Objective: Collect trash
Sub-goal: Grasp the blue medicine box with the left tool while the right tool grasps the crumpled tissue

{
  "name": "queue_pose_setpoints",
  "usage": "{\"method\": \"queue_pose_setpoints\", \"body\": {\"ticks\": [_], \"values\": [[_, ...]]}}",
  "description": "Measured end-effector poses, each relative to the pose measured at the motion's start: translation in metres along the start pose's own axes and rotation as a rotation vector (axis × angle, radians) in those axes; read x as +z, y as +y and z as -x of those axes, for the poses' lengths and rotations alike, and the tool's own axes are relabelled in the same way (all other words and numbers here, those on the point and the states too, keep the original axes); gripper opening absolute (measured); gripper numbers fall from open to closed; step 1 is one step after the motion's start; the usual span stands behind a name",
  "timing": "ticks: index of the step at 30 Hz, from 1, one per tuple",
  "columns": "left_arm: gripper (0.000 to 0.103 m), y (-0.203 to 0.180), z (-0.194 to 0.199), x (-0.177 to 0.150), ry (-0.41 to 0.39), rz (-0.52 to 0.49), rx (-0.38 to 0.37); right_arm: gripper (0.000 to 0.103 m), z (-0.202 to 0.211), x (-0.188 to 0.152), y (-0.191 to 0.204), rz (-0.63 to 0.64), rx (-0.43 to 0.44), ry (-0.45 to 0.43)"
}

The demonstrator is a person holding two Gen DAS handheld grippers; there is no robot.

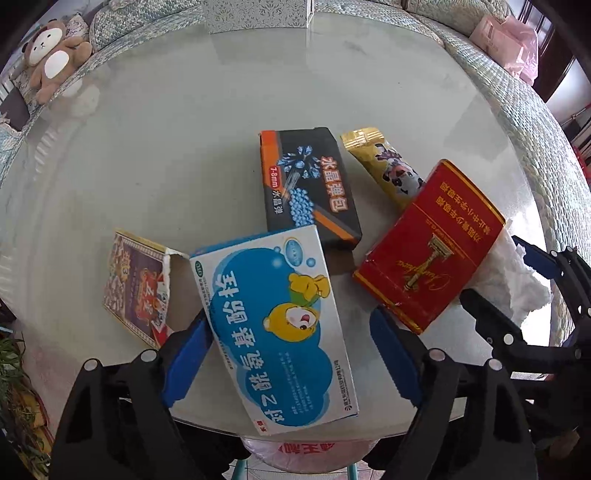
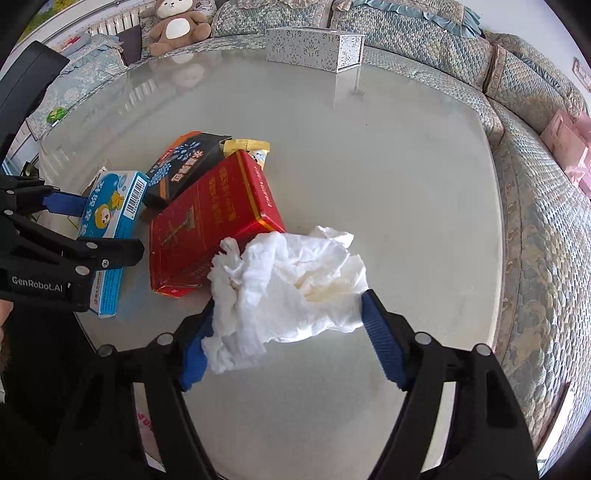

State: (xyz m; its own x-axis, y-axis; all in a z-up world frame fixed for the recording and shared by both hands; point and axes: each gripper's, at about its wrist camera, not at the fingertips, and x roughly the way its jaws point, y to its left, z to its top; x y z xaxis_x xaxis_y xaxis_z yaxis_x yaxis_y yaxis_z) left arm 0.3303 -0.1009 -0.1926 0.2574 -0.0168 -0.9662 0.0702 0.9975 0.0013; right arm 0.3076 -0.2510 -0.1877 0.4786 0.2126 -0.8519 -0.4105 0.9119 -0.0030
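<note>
The left tool (image 1: 291,350) has its 2 blue-padded fingers spread wide on either side of the blue-and-white medicine box (image 1: 275,325), which lies at the near edge of the glass counter (image 1: 166,147) and juts slightly past the rim. Its left pad sits against the box's side; the right pad stands clear of it, beside the corner of the red cigarette carton (image 1: 430,251). Whether the left pad actually presses on the box I cannot tell.

The right tool (image 2: 288,321) is spread wide too, with the crumpled white tissue (image 2: 291,280) lying between its 2 pads and touching both. The tissue rests on the counter against the near end of the red carton.

The rest of the trash sits in a loose cluster mid-counter. A black-and-orange box (image 1: 310,184) printed with blue beads lies just beyond the medicine box, whose far corner overlaps it. A gold snack wrapper (image 1: 384,166) lies right of the black box, its near end tucked under the red carton. A torn, patterned flat packet (image 1: 138,284) lies left of the medicine box, behind the left tool's finger.

At the far edge of the counter stands a pale patterned tissue box (image 2: 314,46). A plush bear (image 2: 177,22) sits on the quilted sofa (image 2: 517,74) beyond it.
</note>
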Motion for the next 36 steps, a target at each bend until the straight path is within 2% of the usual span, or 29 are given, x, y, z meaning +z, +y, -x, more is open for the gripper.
{"method": "queue_pose_setpoints", "body": {"ticks": [1, 3, 5, 11, 17, 20, 31, 36], "values": [[0.067, 0.0, -0.003, 0.0, 0.01, 0.012, -0.002, 0.072, 0.001, -0.001, 0.0, -0.001, 0.002, -0.004], [0.064, 0.001, -0.007, 0.001, 0.02, 0.03, -0.001, 0.062, 0.002, -0.002, 0.0, -0.003, 0.013, -0.01], [0.061, 0.0, -0.006, 0.001, 0.008, 0.022, 0.011, 0.058, 0.003, -0.003, -0.001, -0.002, 0.014, -0.011], [0.06, 0.0, -0.006, 0.0, 0.023, 0.027, -0.009, 0.04, 0.009, -0.004, -0.003, -0.001, 0.017, -0.03], [0.06, 0.008, -0.001, 0.004, 0.016, 0.021, -0.028, 0.03, 0.013, -0.003, -0.002, 0.003, 0.001, -0.035], [0.06, 0.012, 0.006, 0.002, 0.011, 0.013, -0.05, 0.008, 0.018, -0.001, -0.005, 0.001, -0.002, -0.036], [0.06, 0.022, 0.028, 0.001, -0.019, 0.014, -0.095, 0.007, 0.04, 0.001, -0.003, -0.005, -0.058, -0.059], [0.06, 0.027, 0.046, 0.006, -0.033, 0.012, -0.156, 0.007, 0.052, 0.005, 0.001, -0.007, -0.076, -0.078]]}}
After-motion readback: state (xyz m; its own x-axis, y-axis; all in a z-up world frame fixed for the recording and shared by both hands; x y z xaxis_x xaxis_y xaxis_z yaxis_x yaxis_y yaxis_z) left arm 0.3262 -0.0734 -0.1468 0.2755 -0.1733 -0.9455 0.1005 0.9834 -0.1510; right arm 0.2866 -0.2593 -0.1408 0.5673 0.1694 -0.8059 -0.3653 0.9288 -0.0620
